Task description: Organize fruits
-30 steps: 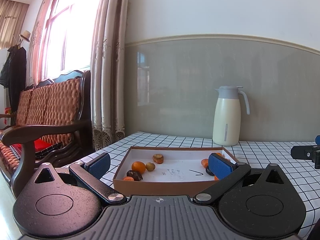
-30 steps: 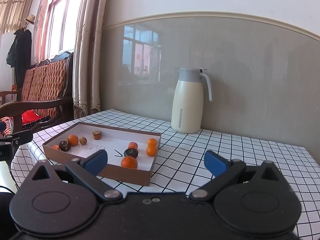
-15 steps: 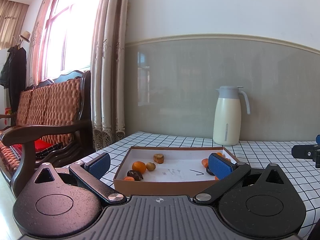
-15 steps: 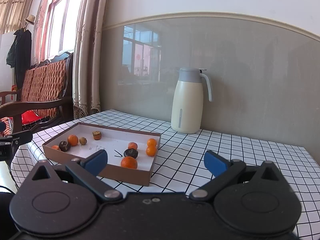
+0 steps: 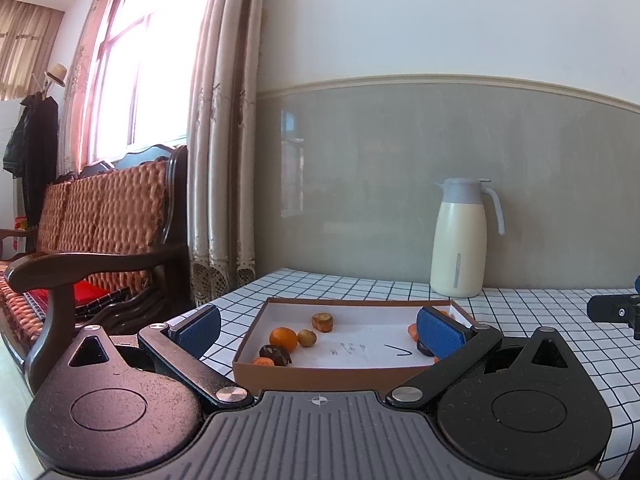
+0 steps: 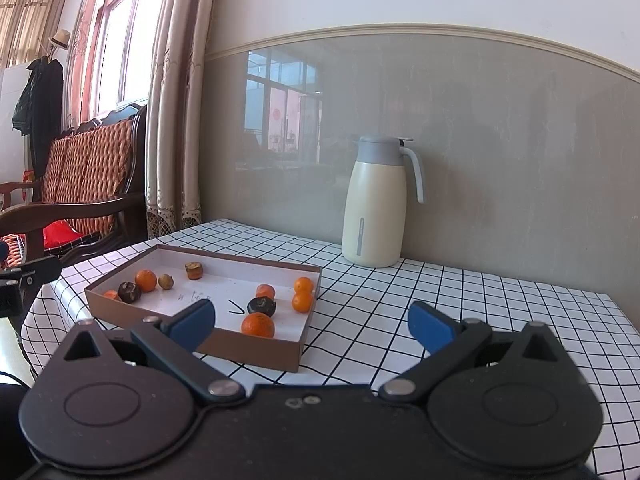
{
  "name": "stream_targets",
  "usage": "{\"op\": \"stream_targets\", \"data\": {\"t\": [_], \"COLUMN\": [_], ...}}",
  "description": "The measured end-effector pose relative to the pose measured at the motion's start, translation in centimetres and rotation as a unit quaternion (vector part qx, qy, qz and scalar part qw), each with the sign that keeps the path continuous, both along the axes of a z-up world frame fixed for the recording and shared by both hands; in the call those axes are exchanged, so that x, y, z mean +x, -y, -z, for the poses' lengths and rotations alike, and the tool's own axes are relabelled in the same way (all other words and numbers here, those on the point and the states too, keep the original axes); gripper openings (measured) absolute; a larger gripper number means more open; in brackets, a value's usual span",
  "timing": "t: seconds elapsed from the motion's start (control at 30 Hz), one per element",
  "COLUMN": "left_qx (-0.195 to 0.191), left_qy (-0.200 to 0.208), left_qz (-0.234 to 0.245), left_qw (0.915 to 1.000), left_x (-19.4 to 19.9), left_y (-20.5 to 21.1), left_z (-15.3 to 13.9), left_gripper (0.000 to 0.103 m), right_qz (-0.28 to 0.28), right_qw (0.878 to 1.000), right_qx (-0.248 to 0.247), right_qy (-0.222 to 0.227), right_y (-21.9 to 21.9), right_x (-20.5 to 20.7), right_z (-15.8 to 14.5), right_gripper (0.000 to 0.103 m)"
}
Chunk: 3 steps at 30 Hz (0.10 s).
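Hovering, both grippers off the fruit, nothing held: left gripper [image 5: 318, 330] jaws spread wide, framing the box [image 5: 320, 376] head-on from its near short wall; right gripper [image 6: 312, 322] jaws equally spread, empty, set off to the box's right over bare checked cloth on the bench [image 6: 480, 300]. Fruit all inside the box, in two loose clusters: left end has an orange [image 6: 145, 280], a dark fruit [image 6: 129, 292], a small brown one [image 6: 165, 281], an orange scrap at the wall, plus a brownish cut piece [image 6: 193, 270] further back; right end has four oranges and a dark flattened fruit [image 6: 261, 306]. Pen marks on the white floor between clusters, unreadable. Likely step: approach for a first pick; which fruit counts as good or bad not certain. To do it well: pick an isolated target, e.g. nearest orange [image 6: 258, 325], drop in from above to clear the cardboard wall, centre jaws on the widest part, close gently since round fruit rolls and dark ones look soft. Light box could slide if bumped. Jug [image 6: 374, 204] at the back wall, well clear. Versus a second ago: essentially no change, fruit and box unmoved, both jaws same spread, views shifted barely if at all.
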<state>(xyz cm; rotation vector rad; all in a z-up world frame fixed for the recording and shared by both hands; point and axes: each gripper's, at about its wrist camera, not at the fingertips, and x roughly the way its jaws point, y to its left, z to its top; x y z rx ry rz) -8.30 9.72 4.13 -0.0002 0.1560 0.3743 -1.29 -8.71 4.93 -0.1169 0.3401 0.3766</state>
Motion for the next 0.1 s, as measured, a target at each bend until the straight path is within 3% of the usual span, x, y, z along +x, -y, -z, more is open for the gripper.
{"op": "stream_targets", "data": {"t": [0.1], "left_qx": [0.000], "left_qy": [-0.001], "left_qz": [-0.001], "left_qw": [1.0000], "left_x": [0.02], "left_y": [0.08], "left_z": [0.03], "left_gripper": [0.103], "right_qz": [0.000], "right_qw": [1.000], "right_qx": [0.000], "right_qy": [-0.001], "right_y": [-0.01], "right_x": [0.02], "right_z": [-0.04], "right_gripper": [0.097]}}
